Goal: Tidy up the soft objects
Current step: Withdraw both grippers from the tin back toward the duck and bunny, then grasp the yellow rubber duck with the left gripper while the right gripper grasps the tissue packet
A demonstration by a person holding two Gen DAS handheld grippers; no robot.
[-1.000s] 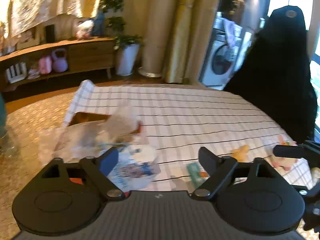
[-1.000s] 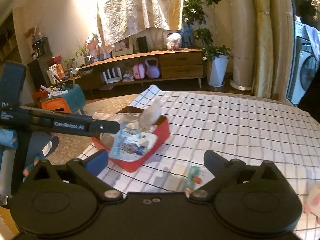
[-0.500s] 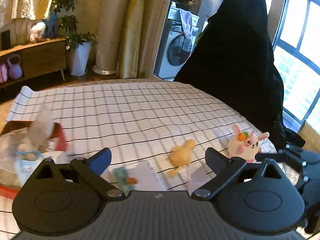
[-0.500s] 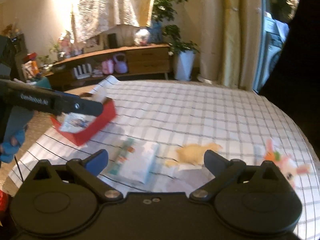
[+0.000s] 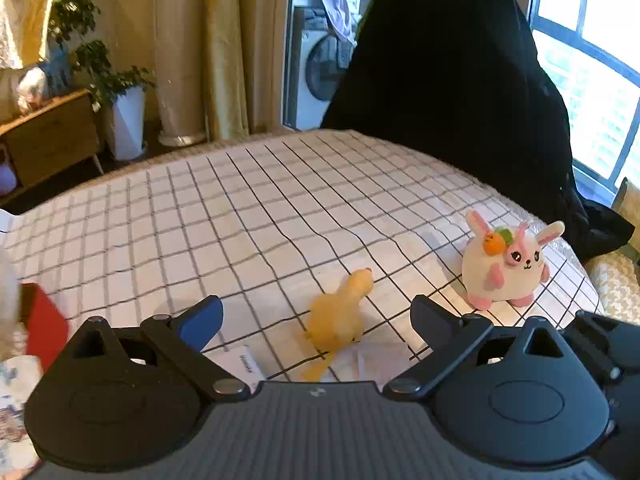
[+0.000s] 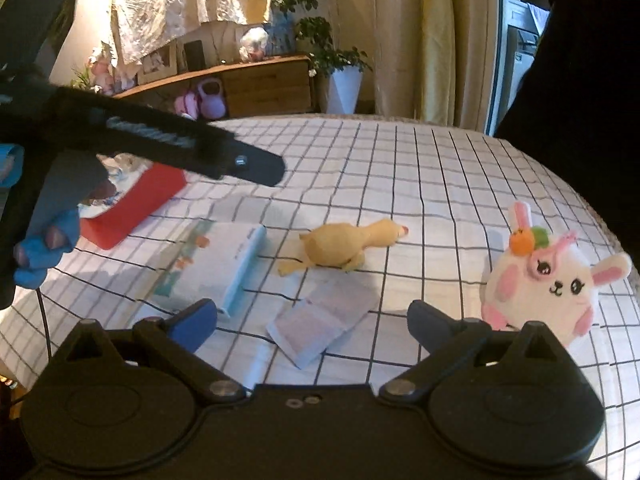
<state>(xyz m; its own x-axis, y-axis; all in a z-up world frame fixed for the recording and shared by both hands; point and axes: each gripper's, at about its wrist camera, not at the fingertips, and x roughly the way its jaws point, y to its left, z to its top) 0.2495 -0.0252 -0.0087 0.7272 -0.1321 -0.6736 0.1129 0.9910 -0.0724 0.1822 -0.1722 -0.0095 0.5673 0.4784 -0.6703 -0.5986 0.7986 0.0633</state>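
The yellow chicken toy (image 5: pixel 340 314) lies on the checked cloth (image 5: pixel 280 208) directly ahead of the left gripper (image 5: pixel 316 316), sitting in the gap between its two fingers, slightly towards the right-hand one. Its long axis runs forward and a little rightward from that tool: head and beak far, legs near, close under the gripper body. From the right gripper (image 6: pixel 312 318) the same toy (image 6: pixel 344 246) lies further ahead and crosswise, beak pointing right. Judgement: the left gripper is the nearer and better aligned; a short advance and descent would straddle the body.

Both grippers stand spread wide and hold nothing.

The toy is limp, soft-looking, pale yellow with an orange beak tip; it will likely sag when lifted.

Other items relative to the right gripper: a small flat packet (image 6: pixel 324 320) just ahead between the fingers; a larger tissue pack (image 6: pixel 212 268) ahead-left; a round pink-and-white rabbit plush (image 6: pixel 548 280) ahead-right, upright, apart from the chicken. The red box (image 6: pixel 140 204), already holding some items, lies far left, partly behind the left gripper's body in that view.
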